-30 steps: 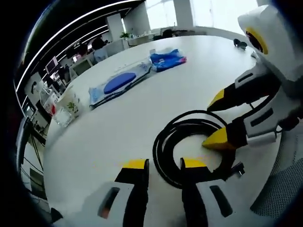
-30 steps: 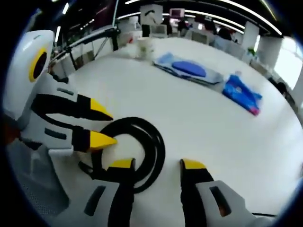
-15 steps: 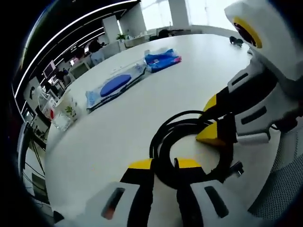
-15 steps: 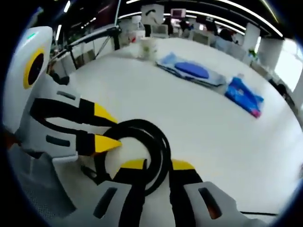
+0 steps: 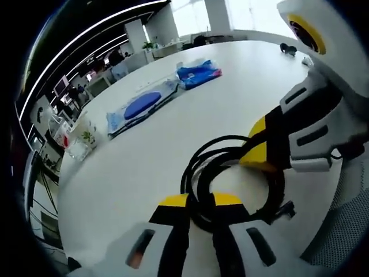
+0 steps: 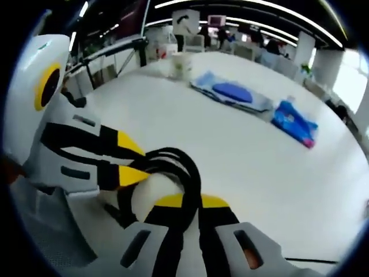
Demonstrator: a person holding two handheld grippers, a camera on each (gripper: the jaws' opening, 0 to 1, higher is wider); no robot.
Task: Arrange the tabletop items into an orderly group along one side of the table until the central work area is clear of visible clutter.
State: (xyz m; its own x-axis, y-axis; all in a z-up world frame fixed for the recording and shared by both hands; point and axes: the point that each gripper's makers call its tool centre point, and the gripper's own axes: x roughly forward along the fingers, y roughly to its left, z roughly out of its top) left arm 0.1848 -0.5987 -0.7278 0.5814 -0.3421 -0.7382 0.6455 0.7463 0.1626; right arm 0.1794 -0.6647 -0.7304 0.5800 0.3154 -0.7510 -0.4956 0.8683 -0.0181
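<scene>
A coiled black cable [image 5: 230, 179] lies on the round white table [image 5: 144, 156] near its edge. The left gripper [image 5: 199, 203] has its yellow-tipped jaws pinched on the coil's near strands; the right gripper [image 6: 191, 203] likewise clamps the cable [image 6: 173, 173]. Far across the table sit a blue-and-clear plastic packet [image 5: 140, 104], a blue pouch [image 5: 198, 73] and a white cup [image 6: 180, 65].

The left gripper [image 5: 200, 203] rises from six o'clock in the left gripper view as two white moulded shells with black inner faces, yellow tips and a dark slot on each shell. The right gripper [image 6: 191, 203] has the same build in the right gripper view. Seen from the side at three o'clock in the left gripper view, the white body carries black stripes, yellow wedge-shaped tips and a rounded white head with a yellow-ringed dark disc.
</scene>
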